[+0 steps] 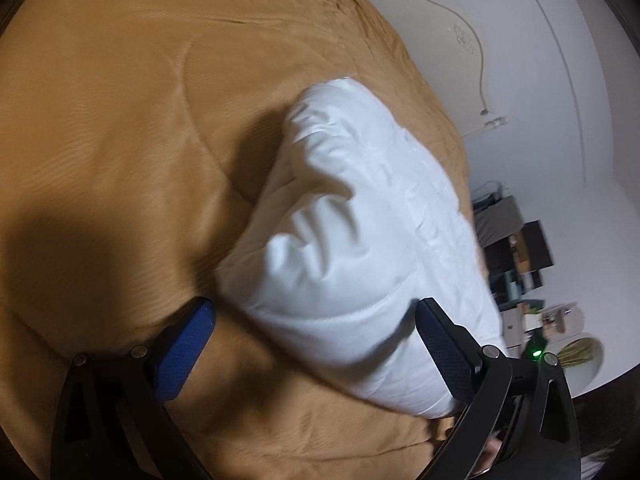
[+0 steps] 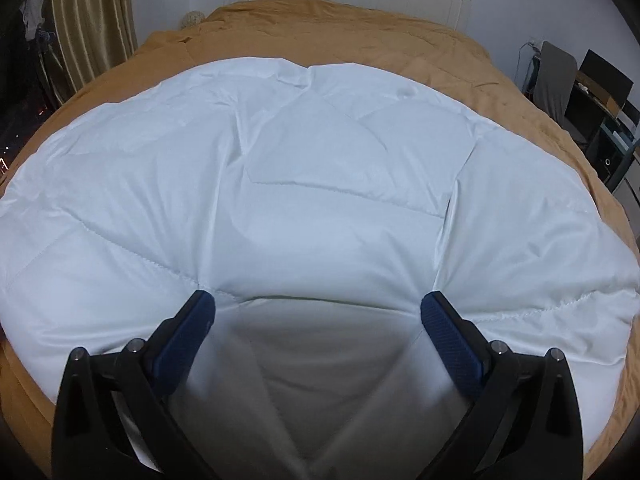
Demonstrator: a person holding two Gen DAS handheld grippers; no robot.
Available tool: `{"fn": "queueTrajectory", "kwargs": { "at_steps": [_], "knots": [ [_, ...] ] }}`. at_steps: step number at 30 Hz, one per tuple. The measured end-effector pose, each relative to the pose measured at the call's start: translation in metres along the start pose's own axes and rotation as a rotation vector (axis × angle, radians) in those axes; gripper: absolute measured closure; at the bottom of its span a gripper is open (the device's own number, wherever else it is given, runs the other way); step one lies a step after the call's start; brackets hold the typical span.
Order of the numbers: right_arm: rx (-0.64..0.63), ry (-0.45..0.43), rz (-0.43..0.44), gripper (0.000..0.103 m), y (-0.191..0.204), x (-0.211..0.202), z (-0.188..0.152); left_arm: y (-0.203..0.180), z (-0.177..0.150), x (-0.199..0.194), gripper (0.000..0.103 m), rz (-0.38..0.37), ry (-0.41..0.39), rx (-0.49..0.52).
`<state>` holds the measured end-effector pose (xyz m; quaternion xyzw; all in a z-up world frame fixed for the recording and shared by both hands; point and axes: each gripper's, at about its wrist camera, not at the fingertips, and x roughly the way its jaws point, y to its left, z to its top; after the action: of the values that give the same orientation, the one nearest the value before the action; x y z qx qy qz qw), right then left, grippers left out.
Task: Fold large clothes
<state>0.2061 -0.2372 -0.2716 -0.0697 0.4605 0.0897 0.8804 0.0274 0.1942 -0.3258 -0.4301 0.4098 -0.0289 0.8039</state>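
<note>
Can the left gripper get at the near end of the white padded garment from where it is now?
Probably yes. The left gripper is open, and the rounded end of the white padded garment already bulges between the jaws. Only the tan bedcover lies beneath, and nothing blocks the way.

No text, label, brand, number or sign is readable in either view. The boxes and clutter on the shelves (image 2: 608,120) beside the bed (image 2: 360,24) are too small and blurred to read.
</note>
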Motion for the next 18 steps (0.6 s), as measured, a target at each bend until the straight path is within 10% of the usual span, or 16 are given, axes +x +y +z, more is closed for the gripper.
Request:
{"fn": "queueTrajectory", "kwargs": {
  "at_steps": [11, 16, 18],
  "knots": [
    [-0.004, 0.006, -0.017, 0.0, 0.002, -0.003, 0.001, -0.028, 0.035, 0.064, 0.005, 0.061, -0.035, -0.03],
    [0.009, -0.005, -0.011, 0.003, 0.003, -0.011, -0.002, -0.04, 0.031, 0.05, 0.049, 0.129, -0.09, 0.096],
    [0.025, -0.015, -0.02, 0.04, 0.005, -0.025, 0.0, -0.042, 0.034, 0.051, 0.052, 0.145, -0.089, 0.111]
  ]
}}
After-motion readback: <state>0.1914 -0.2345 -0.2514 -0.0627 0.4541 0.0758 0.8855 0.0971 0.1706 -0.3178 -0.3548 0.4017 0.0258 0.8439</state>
